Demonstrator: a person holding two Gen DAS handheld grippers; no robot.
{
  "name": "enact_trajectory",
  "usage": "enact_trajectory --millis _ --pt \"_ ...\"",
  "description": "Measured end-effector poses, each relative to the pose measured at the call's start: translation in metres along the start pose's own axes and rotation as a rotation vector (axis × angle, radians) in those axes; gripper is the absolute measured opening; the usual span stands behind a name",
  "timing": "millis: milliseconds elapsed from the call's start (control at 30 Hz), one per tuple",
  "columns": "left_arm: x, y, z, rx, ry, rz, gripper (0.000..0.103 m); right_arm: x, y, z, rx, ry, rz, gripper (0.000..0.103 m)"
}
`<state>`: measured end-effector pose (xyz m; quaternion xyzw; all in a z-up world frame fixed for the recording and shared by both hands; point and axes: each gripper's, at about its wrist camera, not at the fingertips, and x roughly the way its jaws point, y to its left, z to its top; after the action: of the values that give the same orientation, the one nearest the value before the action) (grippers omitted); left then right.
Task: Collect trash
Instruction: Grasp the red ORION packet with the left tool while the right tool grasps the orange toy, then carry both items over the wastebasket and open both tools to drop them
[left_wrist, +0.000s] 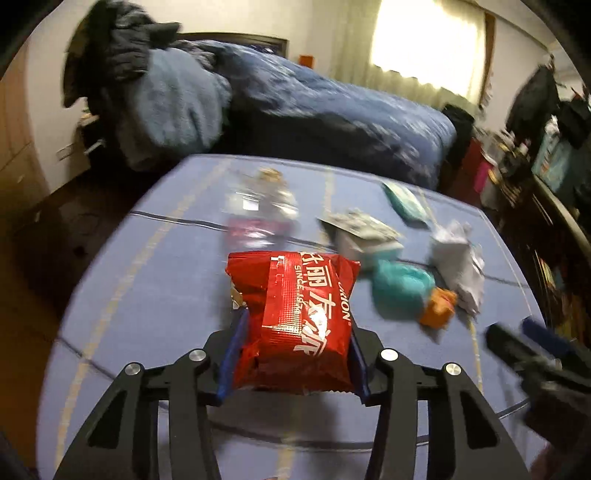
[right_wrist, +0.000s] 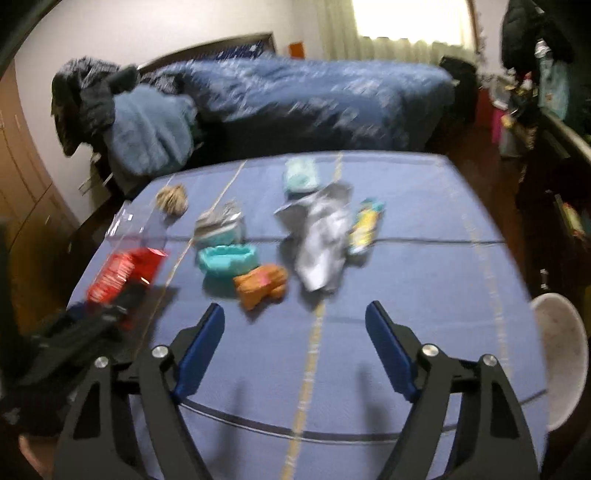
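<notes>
My left gripper (left_wrist: 295, 325) is shut on a red snack packet (left_wrist: 299, 314) and holds it above the blue tablecloth (left_wrist: 147, 295). In the right wrist view the packet (right_wrist: 122, 269) and left gripper (right_wrist: 92, 321) show at the left. My right gripper (right_wrist: 295, 317) is open and empty above the cloth (right_wrist: 424, 295), just short of the trash pile: an orange crumpled wrapper (right_wrist: 260, 284), a teal wrapper (right_wrist: 227, 260), crumpled white paper (right_wrist: 321, 240), a yellow-blue packet (right_wrist: 365, 225), a silver packet (right_wrist: 219, 221), a brown ball (right_wrist: 171, 199) and a clear plastic bottle (left_wrist: 258, 214).
A white bin or bowl (right_wrist: 561, 358) stands off the table's right edge. A bed with a blue duvet (right_wrist: 314, 99) lies behind the table. Dark clothes (right_wrist: 88, 96) hang at the back left. Cluttered shelves (left_wrist: 554, 166) line the right side.
</notes>
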<state>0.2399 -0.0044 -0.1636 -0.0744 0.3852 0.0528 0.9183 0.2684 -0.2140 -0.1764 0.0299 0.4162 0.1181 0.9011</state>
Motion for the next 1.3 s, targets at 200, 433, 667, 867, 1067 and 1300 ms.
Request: enact_trajectory --millis 200,433,667,867,1067,1300 --pt "-0.019 0.031 0.005 -0.030 -0.053 0.014 0.050 0.040 0.025 0.006 -0.011 0.069 -0.017 0.070" --pt "-0.024 0.041 0.003 -0.057 -0.067 -0.021 0.052 0.058 0.036 0.019 -0.038 0.054 -0.100 0.041" --pt "-0.032 0.037 0.001 -0.042 -0.077 -0.043 0.053 0.034 0.029 0.007 -0.043 0.032 -0.067 0.041" --pt "-0.042 0.011 -0.007 0.009 -0.082 -0.063 0.054 -0.001 0.010 -0.011 0.004 0.003 -0.047 0.041" --pt "-0.044 -0.021 -0.015 0.062 -0.077 -0.064 0.054 -0.022 -0.020 -0.029 0.066 -0.011 -0.058 0.041" --pt "-0.046 -0.049 -0.024 0.110 -0.069 -0.066 0.054 -0.042 -0.053 -0.047 0.136 -0.033 -0.064 0.041"
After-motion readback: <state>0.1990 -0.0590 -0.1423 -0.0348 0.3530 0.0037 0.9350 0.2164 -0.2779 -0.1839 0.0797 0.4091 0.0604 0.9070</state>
